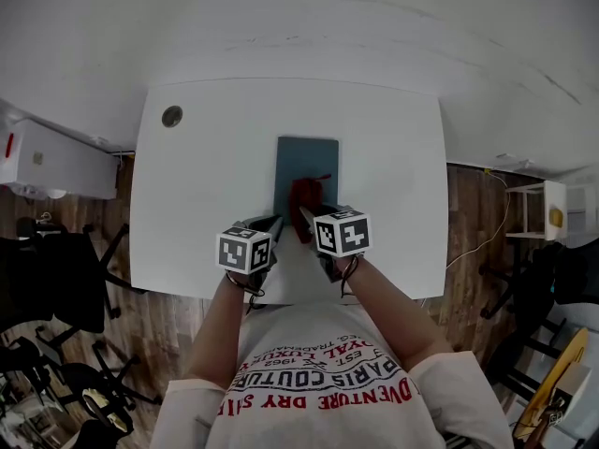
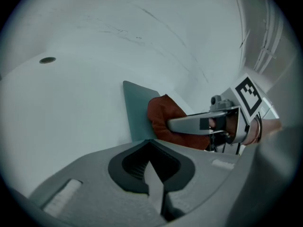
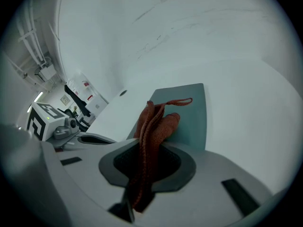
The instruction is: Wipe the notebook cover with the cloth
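Observation:
A teal notebook [image 1: 307,162] lies flat near the middle of the white table [image 1: 206,185]. On its near half rests a rust-red cloth [image 1: 304,197]. My right gripper [image 1: 306,219] is shut on the near end of the cloth [image 3: 158,122], which drapes forward onto the notebook [image 3: 189,112]; its loop lies toward the far edge. My left gripper [image 1: 272,224] is at the notebook's near left corner, jaws shut with nothing seen between them. In the left gripper view, the notebook [image 2: 135,112] and cloth [image 2: 161,115] lie ahead of the left gripper [image 2: 152,176], and the right gripper [image 2: 177,125] reaches in from the right.
A round cable hole [image 1: 171,116] sits at the table's far left corner. A white cabinet [image 1: 51,157] and black chairs [image 1: 47,279] stand to the left. A white stand [image 1: 547,209] is at the right, on the wooden floor.

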Available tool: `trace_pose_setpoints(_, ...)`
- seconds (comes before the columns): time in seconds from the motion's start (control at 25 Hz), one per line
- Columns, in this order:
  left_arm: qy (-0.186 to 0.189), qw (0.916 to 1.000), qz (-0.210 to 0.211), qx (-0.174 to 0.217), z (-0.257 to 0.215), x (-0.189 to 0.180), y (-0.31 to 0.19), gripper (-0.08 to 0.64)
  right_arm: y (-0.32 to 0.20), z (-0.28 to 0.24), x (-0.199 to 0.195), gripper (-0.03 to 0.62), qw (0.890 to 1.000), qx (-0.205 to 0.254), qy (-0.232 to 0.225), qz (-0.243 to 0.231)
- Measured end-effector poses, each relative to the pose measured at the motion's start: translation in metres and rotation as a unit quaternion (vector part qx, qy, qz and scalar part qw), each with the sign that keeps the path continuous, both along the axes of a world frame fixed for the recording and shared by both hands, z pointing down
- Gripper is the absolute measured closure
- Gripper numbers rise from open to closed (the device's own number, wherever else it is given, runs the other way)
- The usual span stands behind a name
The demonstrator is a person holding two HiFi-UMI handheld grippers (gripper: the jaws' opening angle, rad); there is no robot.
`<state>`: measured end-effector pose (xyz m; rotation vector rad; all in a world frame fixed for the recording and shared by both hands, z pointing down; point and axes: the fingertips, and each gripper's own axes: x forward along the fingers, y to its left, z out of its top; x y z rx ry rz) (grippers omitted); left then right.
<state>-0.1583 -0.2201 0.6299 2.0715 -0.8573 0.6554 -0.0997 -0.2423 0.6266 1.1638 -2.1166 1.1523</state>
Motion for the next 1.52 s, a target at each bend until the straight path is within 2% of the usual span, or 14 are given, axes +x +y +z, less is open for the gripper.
trace_pose_setpoints(0.28,-0.04,0.9987,0.016,0.028,0.0,0.002,0.001,0.551,0.007,-0.001,0.034,0.514,0.999,0.003,0.011,0.03)
trace_pose_setpoints(0.56,-0.05,0.9976,0.02,0.043,0.0,0.001,0.002,0.551,0.016,0.0,0.07,0.509,0.997,0.011,0.034,0.064)
trace_pose_setpoints(0.76,-0.091,0.9929,0.038,0.066,0.0,0.004,0.004,0.551,0.021,-0.001,0.092,0.511,0.994,0.009,0.058,0.087)
trace_pose_setpoints(0.84,-0.095,0.9921,0.041,0.071,0.0,0.006,0.005,0.551,0.024,-0.008,0.097,0.512,0.994,0.017,0.063,0.087)
trace_pose_setpoints(1.04,-0.085,0.9925,0.04,0.079,-0.004,0.004,0.004,0.551,0.025,-0.04,0.096,0.512,0.991,0.079,0.076,0.077)
trace_pose_setpoints(1.2,-0.07,0.9869,0.027,0.143,-0.039,0.005,-0.004,0.551,0.024,-0.081,0.097,0.512,0.983,0.154,0.075,0.07)
trace_pose_setpoints(1.36,-0.047,0.9757,0.017,0.213,-0.091,0.002,-0.011,0.551,0.024,-0.123,0.102,0.511,0.964,0.236,0.107,0.064)
trace_pose_setpoints(1.52,-0.034,0.9552,0.027,0.293,-0.15,0.0,-0.015,0.551,0.02,-0.166,0.098,0.51,0.938,0.317,0.132,0.052)
